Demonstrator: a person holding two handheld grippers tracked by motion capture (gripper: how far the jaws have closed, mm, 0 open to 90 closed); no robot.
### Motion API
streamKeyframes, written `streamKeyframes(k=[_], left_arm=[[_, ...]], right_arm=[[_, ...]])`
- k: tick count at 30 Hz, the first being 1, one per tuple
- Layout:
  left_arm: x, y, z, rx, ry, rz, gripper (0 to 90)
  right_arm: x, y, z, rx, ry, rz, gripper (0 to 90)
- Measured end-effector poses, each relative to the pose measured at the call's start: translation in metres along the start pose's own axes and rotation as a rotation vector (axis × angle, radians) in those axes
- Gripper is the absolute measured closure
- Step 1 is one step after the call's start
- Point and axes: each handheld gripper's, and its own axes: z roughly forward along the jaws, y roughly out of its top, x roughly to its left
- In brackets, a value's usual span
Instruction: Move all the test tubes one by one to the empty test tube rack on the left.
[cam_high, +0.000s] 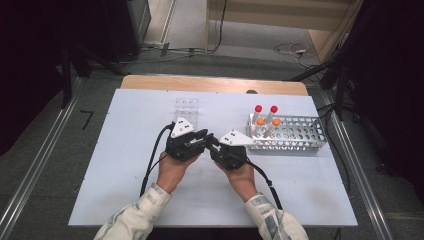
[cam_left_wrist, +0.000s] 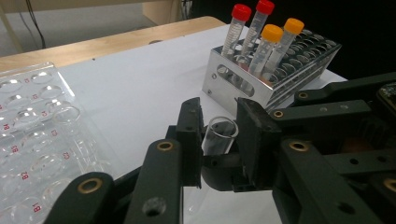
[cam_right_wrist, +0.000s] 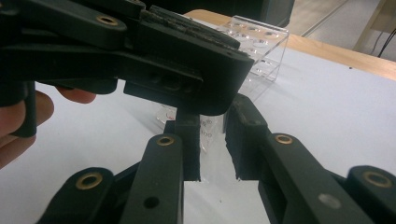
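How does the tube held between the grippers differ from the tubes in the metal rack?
The held tube has no cap and an open mouth; the racked tubes wear red or orange caps. The held tube sits clamped between gripper jaws; the racked tubes stand in the metal rack. All are clear.

tube (cam_left_wrist: 218, 136) lower part hidden behind left gripper (cam_left_wrist: 219, 133) jaws, well plate (cam_left_wrist: 32, 135) cut off by left edge, tube print in right gripper view too blurred to read, forearms cut by bottom edge
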Motion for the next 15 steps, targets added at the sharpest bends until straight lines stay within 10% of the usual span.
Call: streamKeyframes(k=[15], left_arm=[[0.0009,0.0004,-0.0012,-0.004,0.015,0.003,76.6]], right_arm=[[-0.0001,-0.0002,-0.0005,0.000,0.011,0.001,65.9]])
